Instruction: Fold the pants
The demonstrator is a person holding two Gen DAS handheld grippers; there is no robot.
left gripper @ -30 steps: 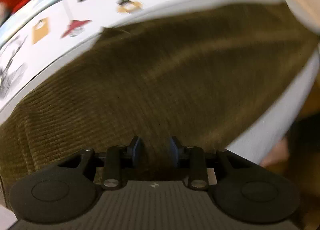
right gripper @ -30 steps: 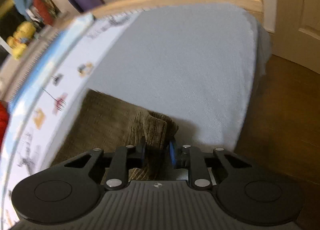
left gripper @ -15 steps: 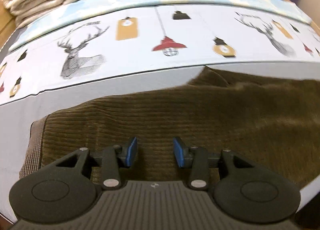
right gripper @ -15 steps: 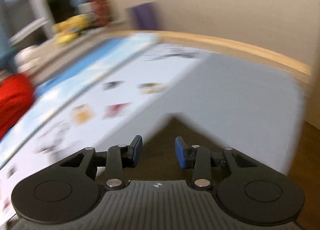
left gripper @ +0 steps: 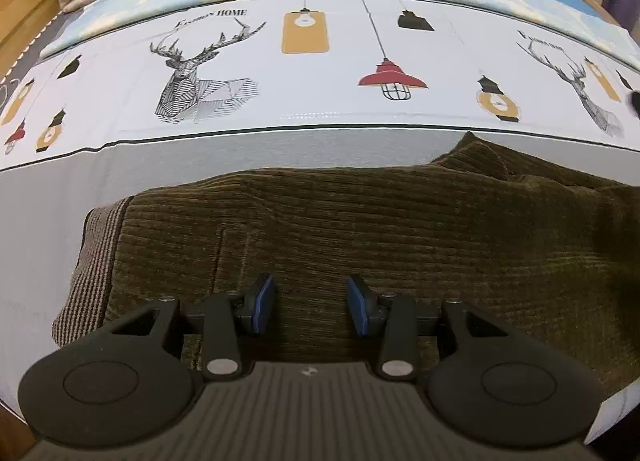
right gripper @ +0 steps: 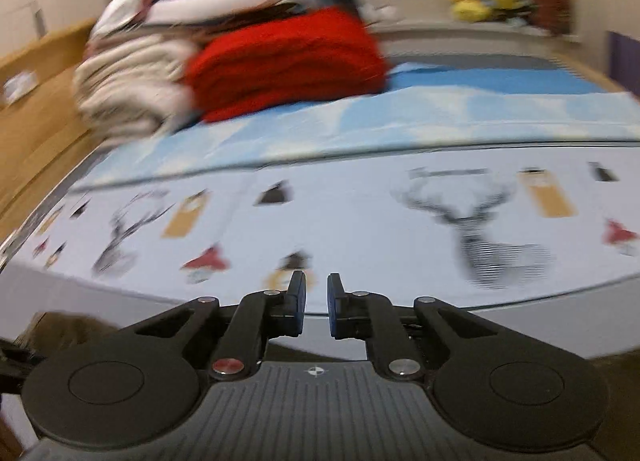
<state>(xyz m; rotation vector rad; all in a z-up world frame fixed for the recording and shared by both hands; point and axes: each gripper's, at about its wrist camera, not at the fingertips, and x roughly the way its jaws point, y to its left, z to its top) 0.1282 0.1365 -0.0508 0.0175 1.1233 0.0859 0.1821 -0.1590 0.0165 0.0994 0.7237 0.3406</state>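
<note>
A bed [left gripper: 120,165] with a deer-and-lamp printed sheet [left gripper: 320,73] carries the brown corduroy pants [left gripper: 360,229], over which the left hand-held gripper [left gripper: 311,303] hangs released, while the right hand-held gripper [right gripper: 317,297], jaws just narrowed, grasps nothing.

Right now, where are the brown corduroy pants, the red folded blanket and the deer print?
brown corduroy pants [left gripper: 380,229]: left wrist view, middle of cloth.
red folded blanket [right gripper: 288,61]: right wrist view, front face.
deer print [left gripper: 188,73]: left wrist view, neck.
</note>
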